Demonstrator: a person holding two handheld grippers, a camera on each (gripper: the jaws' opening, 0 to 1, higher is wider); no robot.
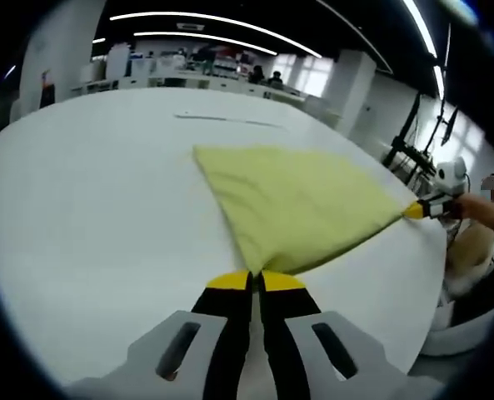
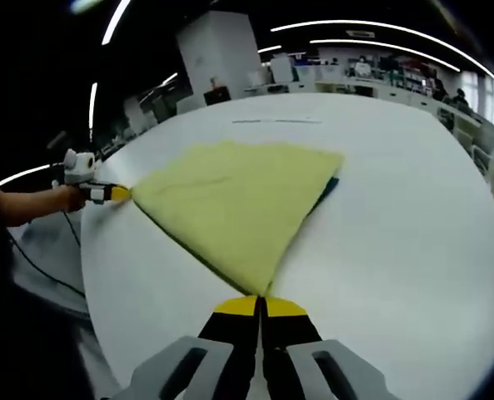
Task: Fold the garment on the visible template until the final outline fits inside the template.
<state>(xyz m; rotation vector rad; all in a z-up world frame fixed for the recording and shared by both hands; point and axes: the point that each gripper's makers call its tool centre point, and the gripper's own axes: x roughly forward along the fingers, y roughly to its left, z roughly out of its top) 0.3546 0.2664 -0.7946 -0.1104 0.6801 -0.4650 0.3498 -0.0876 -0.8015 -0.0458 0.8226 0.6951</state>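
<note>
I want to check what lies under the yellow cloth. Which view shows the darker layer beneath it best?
The right gripper view: a dark teal edge peeks out along the far corner of the yellow cloth. In the left gripper view the yellow cloth covers that side, and no darker layer can be made out.

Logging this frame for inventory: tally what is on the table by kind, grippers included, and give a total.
Garment: 1, yellow, with a dark edge peeking from under its far corner in the right gripper view.
Grippers: 2, left gripper and right gripper, each shut on a garment corner.
Table: 1, white.
Total: 4
</note>
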